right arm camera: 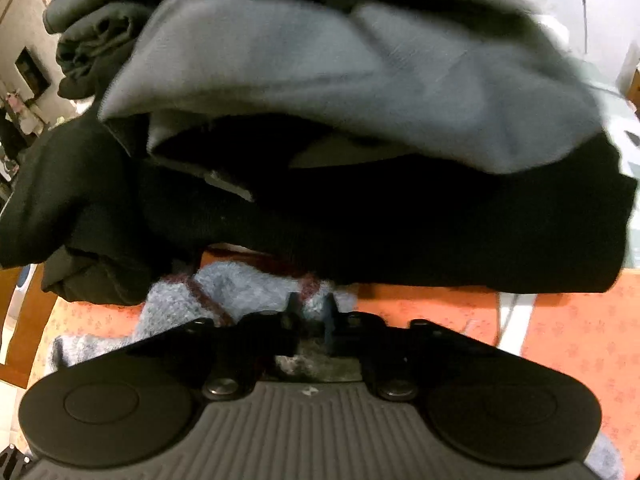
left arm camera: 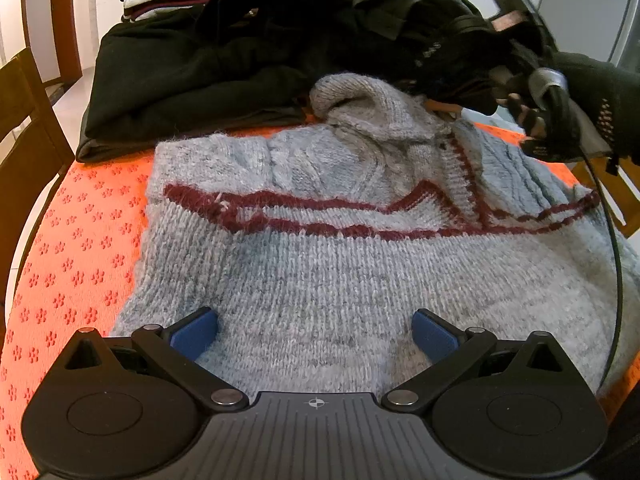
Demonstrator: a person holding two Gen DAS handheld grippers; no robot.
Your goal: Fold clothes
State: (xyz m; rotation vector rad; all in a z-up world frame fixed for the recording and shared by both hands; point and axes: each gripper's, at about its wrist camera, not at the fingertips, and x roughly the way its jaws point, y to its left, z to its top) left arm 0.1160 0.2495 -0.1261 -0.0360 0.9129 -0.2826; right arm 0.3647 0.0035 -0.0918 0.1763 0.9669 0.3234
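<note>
A grey knit sweater [left arm camera: 320, 264] with dark red stripes lies spread on the orange tablecloth [left arm camera: 80, 248]. My left gripper [left arm camera: 315, 336] hovers open over the sweater's near part, its blue pads [left arm camera: 196, 336] wide apart with nothing between them. In the right wrist view my right gripper [right arm camera: 312, 310] is shut on a red-striped edge of the sweater [right arm camera: 240, 288], close to the pile of clothes. In the left wrist view a person's gloved hand [left arm camera: 592, 108] holds that gripper at the sweater's far right, by the bunched collar [left arm camera: 360, 100].
A pile of folded black clothes [left arm camera: 208, 68] stands behind the sweater, topped with a grey garment [right arm camera: 340, 68] in the right wrist view. A wooden chair [left arm camera: 24, 128] stands at the table's left. A black cable [left arm camera: 616, 260] hangs over the sweater's right side.
</note>
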